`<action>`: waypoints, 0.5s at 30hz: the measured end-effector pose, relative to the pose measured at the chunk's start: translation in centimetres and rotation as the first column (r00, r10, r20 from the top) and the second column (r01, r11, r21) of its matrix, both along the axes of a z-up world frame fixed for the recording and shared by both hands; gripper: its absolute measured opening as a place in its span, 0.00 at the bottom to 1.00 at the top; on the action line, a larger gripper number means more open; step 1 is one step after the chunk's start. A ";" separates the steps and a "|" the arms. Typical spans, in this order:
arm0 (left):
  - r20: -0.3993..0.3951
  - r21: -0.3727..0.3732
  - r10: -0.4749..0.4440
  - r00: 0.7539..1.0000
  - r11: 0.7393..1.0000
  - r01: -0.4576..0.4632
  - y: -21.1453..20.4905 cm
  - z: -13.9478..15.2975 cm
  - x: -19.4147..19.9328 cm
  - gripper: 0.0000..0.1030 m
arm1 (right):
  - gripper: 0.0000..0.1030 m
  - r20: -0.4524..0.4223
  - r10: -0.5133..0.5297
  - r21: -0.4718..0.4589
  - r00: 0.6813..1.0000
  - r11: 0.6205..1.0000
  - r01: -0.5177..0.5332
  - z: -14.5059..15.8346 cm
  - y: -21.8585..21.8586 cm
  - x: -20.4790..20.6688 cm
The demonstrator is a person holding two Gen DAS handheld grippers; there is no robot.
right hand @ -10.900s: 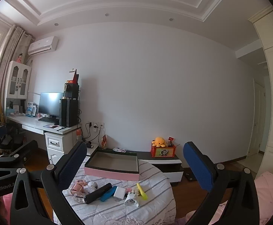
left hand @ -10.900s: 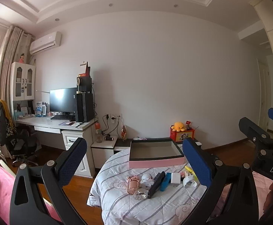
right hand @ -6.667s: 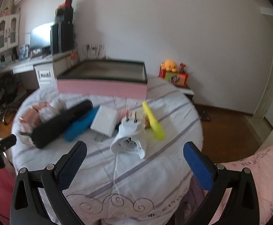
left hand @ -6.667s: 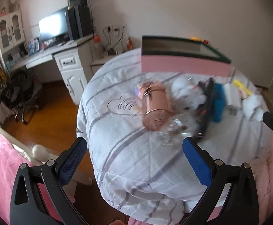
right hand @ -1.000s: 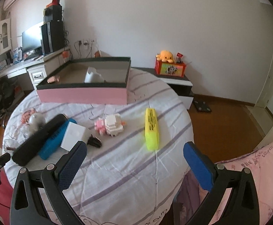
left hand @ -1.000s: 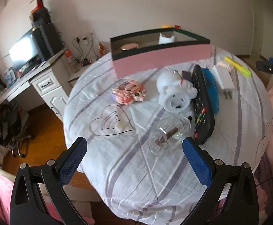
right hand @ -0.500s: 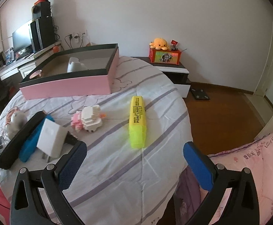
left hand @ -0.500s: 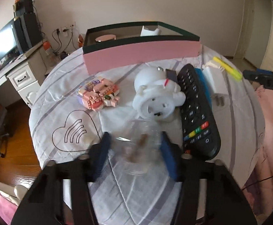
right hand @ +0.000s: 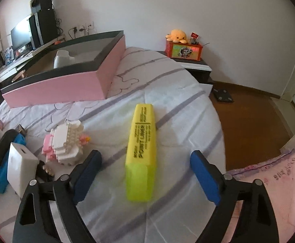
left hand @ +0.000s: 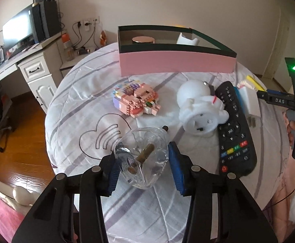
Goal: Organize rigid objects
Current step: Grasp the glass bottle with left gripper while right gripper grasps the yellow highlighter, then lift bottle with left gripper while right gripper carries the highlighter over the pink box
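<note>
Left gripper [left hand: 143, 165] clamped on glass bottle [left hand: 142, 158], right gripper [right hand: 145, 177] apart, closing around yellow highlighter [right hand: 141, 147] (near bed edge [right hand: 218, 121]).

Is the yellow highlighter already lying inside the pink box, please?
No, the highlighter lies on the bedspread, well in front of the pink box.

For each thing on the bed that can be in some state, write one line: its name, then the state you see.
Left gripper: shut on the glass bottle, jaws just closed.
Right gripper: open, jaws just closing, astride the yellow highlighter, not touching.
Yellow highlighter: capped, lying flat.
Pink box: open-topped, holding two items.
Remote: face up.
</note>
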State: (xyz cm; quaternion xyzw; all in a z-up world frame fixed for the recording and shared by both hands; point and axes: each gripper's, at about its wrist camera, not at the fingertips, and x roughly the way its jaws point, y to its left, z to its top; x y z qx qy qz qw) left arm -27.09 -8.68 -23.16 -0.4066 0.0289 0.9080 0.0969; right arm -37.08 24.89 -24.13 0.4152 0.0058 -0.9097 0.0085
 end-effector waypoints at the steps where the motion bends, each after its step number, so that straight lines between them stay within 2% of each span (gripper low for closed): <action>1: -0.003 0.000 -0.001 1.000 1.000 0.001 0.0 0.0 -0.1 0.40 | 0.85 0.005 0.005 0.000 1.000 1.000 -0.005 0.0 -0.1 -0.1; 2: -0.002 0.003 -0.002 1.000 1.000 0.002 0.0 0.0 -0.2 0.40 | 0.75 0.002 0.015 -0.007 1.000 1.000 -0.015 0.1 -0.1 0.0; 3: -0.001 0.004 0.001 1.000 1.000 -0.001 0.0 0.1 -0.4 0.40 | 0.57 -0.001 0.029 -0.017 1.000 0.999 -0.029 0.3 -0.1 0.0; 5: -0.001 0.002 -0.007 1.000 1.000 0.007 0.2 0.3 -0.5 0.40 | 0.41 0.005 0.063 -0.022 0.998 0.998 -0.063 0.5 -0.3 0.0; 6: -0.004 0.000 -0.007 1.000 1.000 0.007 0.2 0.4 -0.4 0.40 | 0.30 0.005 0.069 -0.024 0.998 0.997 -0.069 0.6 -0.3 0.0; 7: -0.009 0.001 -0.013 1.000 1.000 0.013 0.3 0.6 -0.3 0.40 | 0.26 0.003 0.082 -0.039 0.997 0.996 -0.082 0.7 -0.2 0.1; 12: -0.037 0.014 -0.025 0.999 1.000 0.026 0.4 2.0 -0.1 0.37 | 0.26 -0.009 0.107 -0.070 0.994 0.992 -0.107 1.4 -0.6 0.9; 14: -0.051 0.015 -0.033 0.998 0.999 0.034 0.5 2.7 -0.1 0.30 | 0.26 -0.030 0.118 -0.084 0.993 0.989 -0.120 2.1 -0.9 1.5; 15: -0.056 0.015 -0.034 0.998 0.999 0.035 0.5 3.0 -0.1 0.30 | 0.26 -0.034 0.127 -0.094 0.991 0.987 -0.130 2.3 -1.0 1.5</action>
